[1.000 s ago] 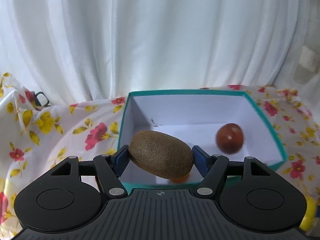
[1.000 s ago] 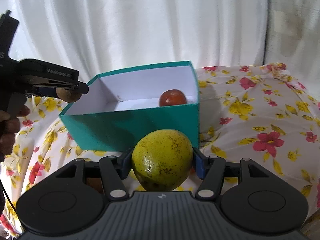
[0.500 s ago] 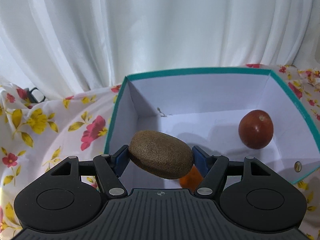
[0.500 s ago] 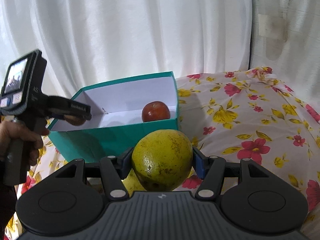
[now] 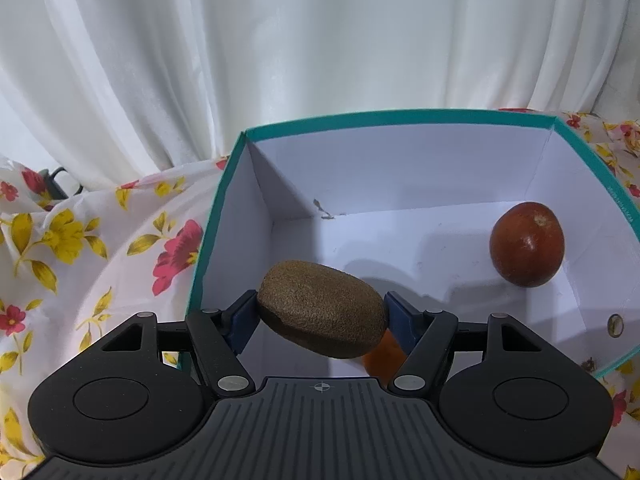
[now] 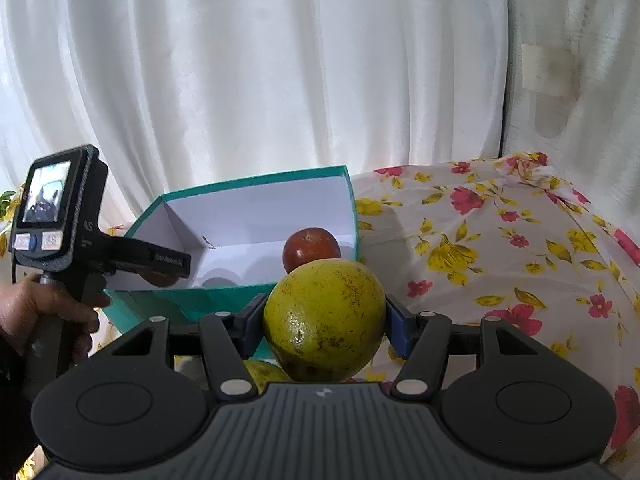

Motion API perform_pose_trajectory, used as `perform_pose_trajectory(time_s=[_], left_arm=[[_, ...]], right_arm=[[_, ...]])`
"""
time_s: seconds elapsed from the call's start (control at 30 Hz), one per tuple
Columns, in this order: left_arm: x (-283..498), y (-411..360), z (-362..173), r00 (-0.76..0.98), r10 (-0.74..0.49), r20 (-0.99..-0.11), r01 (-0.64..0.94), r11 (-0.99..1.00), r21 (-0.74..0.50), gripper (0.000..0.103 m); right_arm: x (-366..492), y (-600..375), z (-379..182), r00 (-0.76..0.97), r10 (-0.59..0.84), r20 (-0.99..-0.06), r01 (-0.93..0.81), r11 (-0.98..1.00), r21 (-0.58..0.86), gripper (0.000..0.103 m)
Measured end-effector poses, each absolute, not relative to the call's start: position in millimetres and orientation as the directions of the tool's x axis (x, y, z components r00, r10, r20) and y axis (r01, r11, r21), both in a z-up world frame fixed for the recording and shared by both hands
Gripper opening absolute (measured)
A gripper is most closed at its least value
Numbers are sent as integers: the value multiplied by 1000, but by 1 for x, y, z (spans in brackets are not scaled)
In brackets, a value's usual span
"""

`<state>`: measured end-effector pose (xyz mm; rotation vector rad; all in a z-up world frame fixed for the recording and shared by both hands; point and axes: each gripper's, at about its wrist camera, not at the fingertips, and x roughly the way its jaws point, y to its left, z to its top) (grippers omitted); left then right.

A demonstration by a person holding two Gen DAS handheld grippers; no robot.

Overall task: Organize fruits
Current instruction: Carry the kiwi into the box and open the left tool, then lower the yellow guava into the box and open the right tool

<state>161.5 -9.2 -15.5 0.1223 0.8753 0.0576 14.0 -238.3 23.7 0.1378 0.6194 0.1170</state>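
Holding a brown fuzzy kiwi [image 5: 322, 309] sideways in our left gripper [image 5: 320, 322], we had both blue pads pressed against its ends, so it was clamped tight and hanging over the near left corner of the teal box [image 5: 400, 114] with the white inside. Down in that box we could see a dark red round fruit [image 5: 527, 245] sitting near the right wall, and something orange [image 5: 382, 356] peeked out under the kiwi, mostly hidden, so we couldn't tell what it was. Our right gripper [image 6: 325, 322] was squeezed onto a big yellow-green citrus fruit [image 6: 325, 320] with brown speckles, held just in front of the box's near wall. From that side we also saw the hand [image 6: 44, 312] wrapped round the left tool's handle, its little screen lit up, fingers reaching over the box's left edge. Another yellow-green fruit [image 6: 262, 372] showed a bit below the citrus. Everything sat on a white cloth with red and yellow flowers [image 6: 500, 248], and a white curtain [image 5: 320, 40] hung behind.
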Motion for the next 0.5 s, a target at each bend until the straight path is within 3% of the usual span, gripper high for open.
perform_pose_trajectory(time_s=[0.33,0.43,0.5], left_arm=[[165,-17,-22,641,106,-760,31,986,163,75],[161,-12,-15,648,101,-755,7,990,139,95],[150,-5,0,683,62,-728,7,996,92,97]], right_arm=[[23,-234,28,809,164,-565,-87,983,160,60],[26,-234,31,812,165,-559,-91,983,158,60],[27,-235,33,817,166,-553,-94,983,156,60]])
